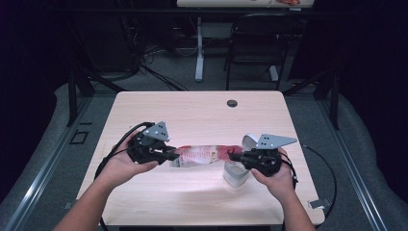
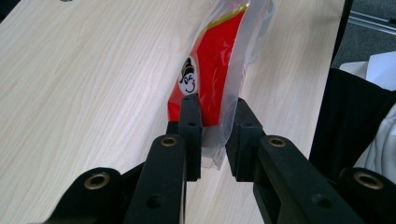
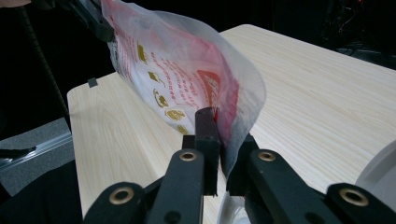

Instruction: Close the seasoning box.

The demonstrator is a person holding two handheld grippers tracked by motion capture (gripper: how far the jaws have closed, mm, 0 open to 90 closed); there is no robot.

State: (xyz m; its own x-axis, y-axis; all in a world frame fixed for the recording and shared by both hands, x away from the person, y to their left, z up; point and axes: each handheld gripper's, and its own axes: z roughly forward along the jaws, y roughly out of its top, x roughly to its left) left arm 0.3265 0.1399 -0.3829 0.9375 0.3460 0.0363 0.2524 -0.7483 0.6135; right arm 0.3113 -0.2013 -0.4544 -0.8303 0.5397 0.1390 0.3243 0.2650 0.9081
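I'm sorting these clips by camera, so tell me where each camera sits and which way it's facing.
High view: above the person's side, looking forward and down at the table; forearms and both hand-held grippers show.
Left gripper view: rides the left hand-held gripper, looking along its black jaws at the red and clear bag.
Right gripper view: rides the right hand-held gripper, looking along its jaws at the bag's other end.
Both gripper views share the bag and the table.
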